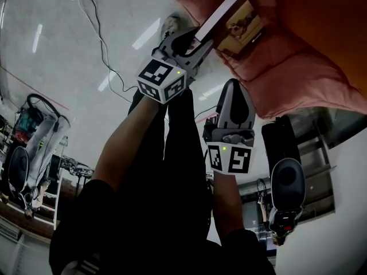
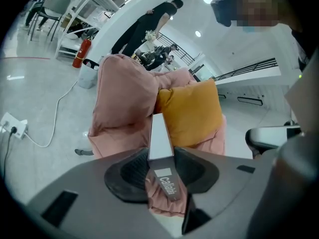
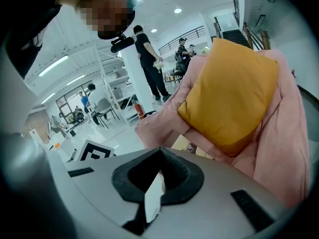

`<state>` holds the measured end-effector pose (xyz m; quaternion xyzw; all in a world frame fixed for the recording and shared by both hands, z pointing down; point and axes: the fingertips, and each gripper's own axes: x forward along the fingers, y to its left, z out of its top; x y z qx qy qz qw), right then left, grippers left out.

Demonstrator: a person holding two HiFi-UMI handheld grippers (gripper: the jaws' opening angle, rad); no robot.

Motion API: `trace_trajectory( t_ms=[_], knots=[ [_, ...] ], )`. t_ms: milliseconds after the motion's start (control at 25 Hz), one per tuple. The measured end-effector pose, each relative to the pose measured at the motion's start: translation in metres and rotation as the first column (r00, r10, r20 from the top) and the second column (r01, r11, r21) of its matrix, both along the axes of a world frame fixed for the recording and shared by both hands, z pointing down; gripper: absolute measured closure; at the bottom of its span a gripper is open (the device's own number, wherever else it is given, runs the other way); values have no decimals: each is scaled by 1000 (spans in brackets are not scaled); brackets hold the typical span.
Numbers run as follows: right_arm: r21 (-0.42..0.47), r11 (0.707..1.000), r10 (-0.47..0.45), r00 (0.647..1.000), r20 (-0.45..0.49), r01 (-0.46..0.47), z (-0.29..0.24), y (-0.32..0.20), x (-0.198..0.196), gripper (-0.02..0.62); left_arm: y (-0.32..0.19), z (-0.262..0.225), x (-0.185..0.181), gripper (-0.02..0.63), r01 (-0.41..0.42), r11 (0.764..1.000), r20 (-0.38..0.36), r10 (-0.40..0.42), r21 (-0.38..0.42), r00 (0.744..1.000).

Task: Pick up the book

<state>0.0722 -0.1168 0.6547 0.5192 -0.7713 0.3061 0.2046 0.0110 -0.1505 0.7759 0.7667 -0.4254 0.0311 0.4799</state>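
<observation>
Left claw (image 2: 160, 159): clamped tight on the slim white-edged book (image 2: 160, 133), gripping its near end.
Book: on edge between the pads, poking out towards the pink fabric sofa (image 2: 124, 93), in front of the mustard-yellow cushion (image 2: 192, 111).
Right claw (image 3: 159, 151): jaws together, nothing in them, hovering beside the left claw near the sofa.

A pink beanbag sofa (image 2: 122, 98) with an orange cushion (image 2: 192, 111) stands on glossy pale floor (image 2: 35, 93) under ceiling lights (image 3: 178, 10).
</observation>
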Motion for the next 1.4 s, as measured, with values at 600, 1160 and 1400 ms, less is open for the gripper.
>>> trace_trajectory(
  t_ms=[600,1160,1400],
  knots=[
    [34,999,32,999,-23,-32,-24,21,21,592,12,-61,17,446,-52,987,66,43,151,997],
    [113,991,65,998,-4,-64,-79,34,42,594,37,-124,11,451,-65,980,132,40,190,990],
    [170,983,62,998,16,-64,-129,35,48,594,49,-185,9,451,-75,975,140,46,208,989]
  ],
)
